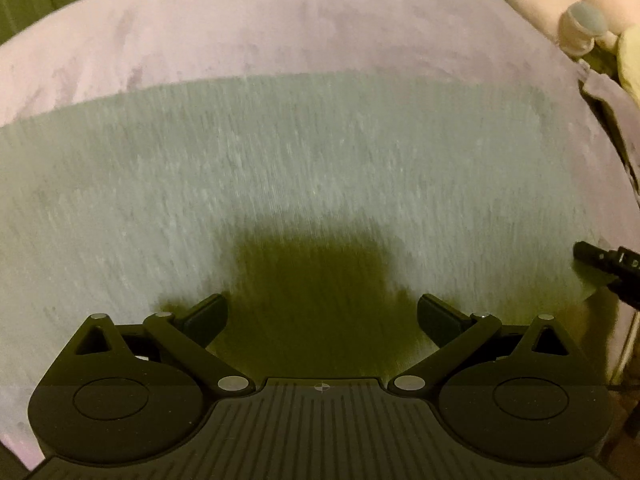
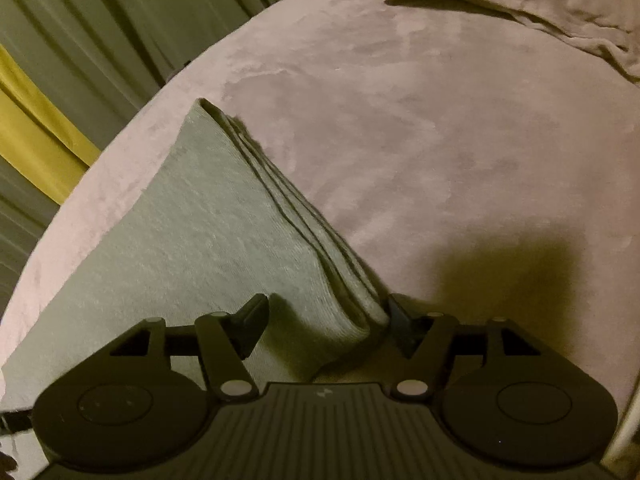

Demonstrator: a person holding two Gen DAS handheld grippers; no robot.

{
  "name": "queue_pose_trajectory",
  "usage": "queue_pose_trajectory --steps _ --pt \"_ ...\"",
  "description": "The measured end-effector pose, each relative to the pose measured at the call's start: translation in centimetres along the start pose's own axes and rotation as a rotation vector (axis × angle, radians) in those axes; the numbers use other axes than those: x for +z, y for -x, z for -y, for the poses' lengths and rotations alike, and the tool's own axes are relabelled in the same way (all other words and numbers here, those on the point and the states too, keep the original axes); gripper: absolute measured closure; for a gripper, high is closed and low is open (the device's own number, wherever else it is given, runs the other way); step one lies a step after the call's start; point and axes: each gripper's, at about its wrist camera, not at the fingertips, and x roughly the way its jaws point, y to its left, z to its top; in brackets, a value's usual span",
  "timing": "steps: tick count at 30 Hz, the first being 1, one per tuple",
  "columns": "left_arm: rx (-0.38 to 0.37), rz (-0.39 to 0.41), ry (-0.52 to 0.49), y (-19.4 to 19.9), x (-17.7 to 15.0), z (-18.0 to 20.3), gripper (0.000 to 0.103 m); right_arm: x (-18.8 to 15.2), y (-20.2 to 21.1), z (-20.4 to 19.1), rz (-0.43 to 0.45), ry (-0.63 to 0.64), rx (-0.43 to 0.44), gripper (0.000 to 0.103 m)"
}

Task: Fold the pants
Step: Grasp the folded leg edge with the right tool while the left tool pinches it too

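We're working over a bed covered in a fuzzy lilac blanket [image 2: 460, 128], curtains hanging behind it and a pink plush toy [image 1: 568, 4] sitting at the far corner. The grey pants [image 2: 192, 232] are lying on that blanket already folded into a thick stack, its layered edge running as one long line away from the right gripper [image 2: 326, 320] toward the far left.

The bit that matters: that stack's near corner is sitting right between the right jaws. One finger is hovering over the top layer on the left, the other is tucked against the layered edge on the right, so the jaws are half closed around the corner but we're not seeing them pinch it yet.

The left gripper [image 1: 322, 316] is pointing down over the flat middle of the pants, jaws spread wide and holding nothing. So the right hand is looking like the nearer one for the next fold, probably carrying that corner along the stack's long axis.
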Motion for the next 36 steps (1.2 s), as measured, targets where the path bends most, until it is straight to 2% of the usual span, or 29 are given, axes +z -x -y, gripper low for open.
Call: queue_pose_trajectory --steps 1,2,3,6,9,12,17,18,22,24,27,31,35,36 --pt "-0.005 0.000 0.001 0.1 -0.1 0.0 0.000 0.0 0.0 -0.2 0.004 0.017 0.006 0.055" --pt "-0.013 0.005 -0.006 0.2 0.0 0.2 0.000 -0.1 0.2 -0.3 0.005 0.021 0.005 0.071" --pt "-0.020 0.013 -0.021 0.4 0.3 0.5 0.000 -0.2 0.2 -0.2 -0.001 0.008 0.024 0.077" --pt "-0.022 0.037 -0.085 1.0 1.1 1.8 0.000 -0.1 0.2 0.2 -0.007 -0.029 0.051 0.083" --pt "-0.019 0.044 -0.106 1.0 1.6 2.7 0.000 -0.1 1.0 -0.6 0.020 -0.021 0.051 0.084" --pt "-0.054 0.017 -0.068 0.5 2.1 2.4 0.000 -0.1 2.0 -2.0 0.045 0.011 0.053 0.085" --pt "-0.091 0.008 -0.075 0.2 5.7 3.8 0.000 0.1 3.7 -5.9 0.073 0.117 0.100 0.085" --pt "-0.115 0.012 -0.079 0.4 6.9 4.4 0.000 0.0 3.9 -6.8 0.077 0.146 0.103 0.085" --pt "-0.309 0.002 -0.114 1.0 10.5 7.4 0.000 -0.6 4.2 -9.7 0.073 0.240 0.109 0.085" --pt "-0.312 -0.009 -0.112 0.7 11.6 9.2 0.000 -1.0 4.3 -10.7 0.073 0.281 0.115 0.085" --pt "-0.367 -0.051 -0.202 -0.3 12.5 12.3 0.000 -1.6 4.4 -11.5 0.058 0.312 0.133 0.085" --pt "-0.345 -0.099 -0.300 -1.7 13.0 16.2 0.000 -2.3 4.5 -12.0 0.043 0.355 0.149 0.085" --pt "-0.249 -0.121 -0.378 -3.9 13.3 18.7 0.001 -2.6 4.5 -12.4 0.031 0.373 0.167 0.085" --pt "-0.253 -0.112 -0.379 -3.9 13.4 18.7 0.012 -2.6 4.6 -12.5 0.028 0.379 0.170 0.085"
